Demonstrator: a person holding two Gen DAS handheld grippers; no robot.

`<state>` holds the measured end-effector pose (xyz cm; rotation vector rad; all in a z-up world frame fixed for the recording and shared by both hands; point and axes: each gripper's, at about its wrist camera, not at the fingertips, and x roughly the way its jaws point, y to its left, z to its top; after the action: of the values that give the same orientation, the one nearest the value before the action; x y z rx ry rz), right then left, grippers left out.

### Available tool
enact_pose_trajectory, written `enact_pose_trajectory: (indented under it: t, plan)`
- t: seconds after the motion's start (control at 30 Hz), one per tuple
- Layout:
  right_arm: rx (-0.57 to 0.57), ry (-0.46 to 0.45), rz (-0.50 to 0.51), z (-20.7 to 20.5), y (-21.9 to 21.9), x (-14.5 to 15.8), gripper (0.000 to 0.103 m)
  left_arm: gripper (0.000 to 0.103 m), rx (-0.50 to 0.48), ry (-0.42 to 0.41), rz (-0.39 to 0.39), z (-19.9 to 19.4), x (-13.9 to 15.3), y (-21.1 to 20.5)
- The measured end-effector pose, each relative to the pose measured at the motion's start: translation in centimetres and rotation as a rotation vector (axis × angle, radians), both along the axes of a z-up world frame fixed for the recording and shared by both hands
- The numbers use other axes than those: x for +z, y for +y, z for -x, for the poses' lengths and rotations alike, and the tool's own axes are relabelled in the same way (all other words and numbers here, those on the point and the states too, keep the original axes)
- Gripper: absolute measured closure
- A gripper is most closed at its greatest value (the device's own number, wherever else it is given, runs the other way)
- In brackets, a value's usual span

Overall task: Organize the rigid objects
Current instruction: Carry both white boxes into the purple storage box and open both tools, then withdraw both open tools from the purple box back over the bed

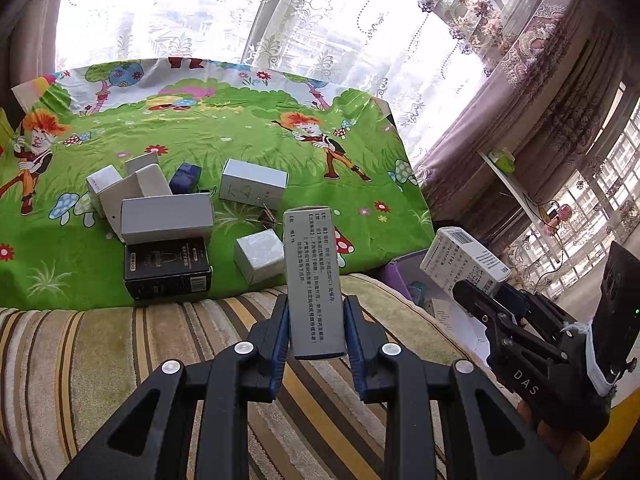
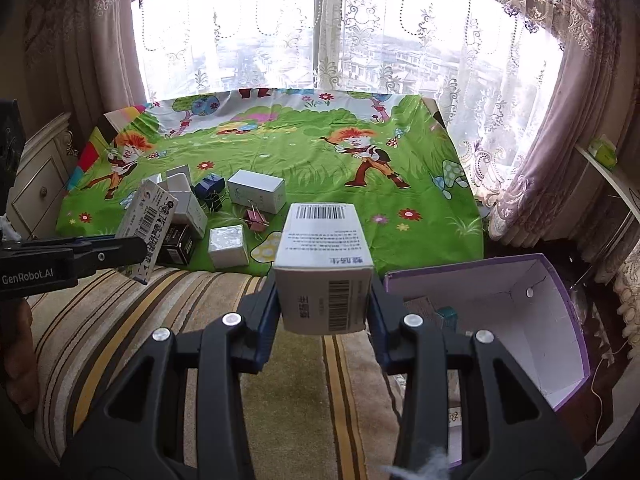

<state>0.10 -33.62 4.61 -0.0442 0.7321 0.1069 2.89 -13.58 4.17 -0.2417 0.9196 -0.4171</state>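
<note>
My left gripper (image 1: 316, 304) is shut on a slim grey box with printed text (image 1: 314, 264), held upright over the striped cushion (image 1: 120, 360). In the right wrist view the same left gripper (image 2: 136, 248) comes in from the left with that slim box (image 2: 150, 216). My right gripper (image 2: 324, 284) is shut on a white carton with barcodes (image 2: 324, 256), just left of the open purple box (image 2: 500, 312). The left wrist view shows the right gripper (image 1: 476, 296) and its white carton (image 1: 460, 260) at the right.
On the green cartoon cloth (image 1: 280, 128) lies a pile of white boxes (image 1: 168, 220), a black box (image 1: 168, 268), a blue box (image 1: 185, 178) and a small silver box (image 2: 228, 246). Binder clips (image 2: 256, 220) lie among them. Curtains and a window stand behind.
</note>
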Motion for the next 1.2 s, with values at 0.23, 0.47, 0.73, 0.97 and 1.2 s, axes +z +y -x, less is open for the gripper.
enact_pose_trajectory:
  t: [0.23,0.47,0.73,0.97,1.2]
  plan:
    - [-0.092,-0.028,0.024,1.7,-3.0,0.4,0.059,0.076,-0.101,0.002,0.018,0.6,0.1,-3.3]
    - [-0.183,-0.063,0.051,3.0,-5.6,0.9,0.059,0.075,-0.188,0.001,0.012,1.0,0.0,-6.4]
    - [-0.276,-0.099,0.058,4.3,-8.1,1.5,0.059,0.076,-0.305,-0.023,0.005,1.9,0.4,-10.4]
    - [-0.342,-0.140,0.032,5.4,-9.9,2.1,0.023,0.057,-0.425,-0.047,-0.020,3.2,0.5,-13.5]
    - [-0.324,-0.151,0.029,5.5,-9.3,2.5,0.022,0.053,-0.360,-0.039,0.017,2.8,0.7,-11.8]
